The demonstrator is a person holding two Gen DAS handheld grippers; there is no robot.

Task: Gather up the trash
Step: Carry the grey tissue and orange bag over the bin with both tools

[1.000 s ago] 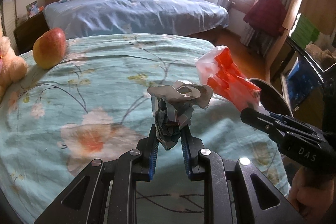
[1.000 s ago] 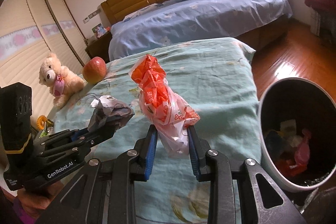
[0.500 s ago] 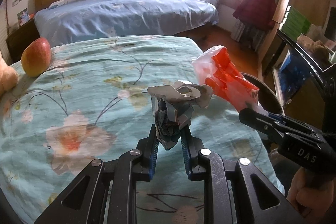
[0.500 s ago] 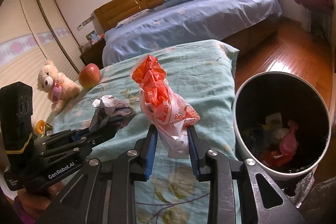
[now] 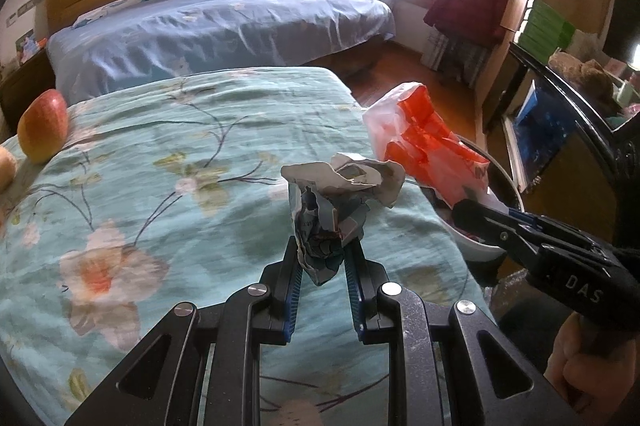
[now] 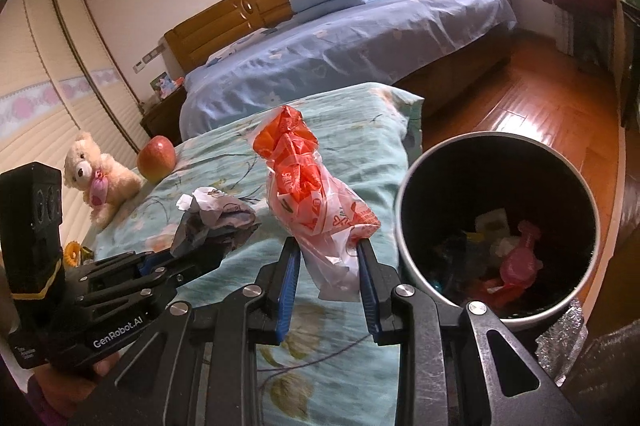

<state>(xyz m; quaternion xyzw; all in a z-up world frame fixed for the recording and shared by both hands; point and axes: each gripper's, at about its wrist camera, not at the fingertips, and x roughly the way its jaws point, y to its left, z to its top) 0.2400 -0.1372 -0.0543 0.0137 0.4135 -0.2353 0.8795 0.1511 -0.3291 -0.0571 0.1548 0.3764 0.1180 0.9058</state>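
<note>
Bedroom with wooden floor [image 6: 532, 86]. The left hand-held gripper [image 5: 322, 258] clamps crumpled paper [image 5: 340, 194] above a floral bedspread [image 5: 180, 186]. The right hand-held gripper [image 6: 328, 258] clamps an orange plastic bag [image 6: 308, 186]; a trash bin [image 6: 404, 210] stands just right of it.

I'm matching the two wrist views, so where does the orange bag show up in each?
Left wrist: the orange bag is right of centre, held in the right tongs that reach in from the right.
Right wrist: the orange bag is at centre, standing up from those tongs.
Shared landmark: the apple on the bedspread, at left in both.
</note>
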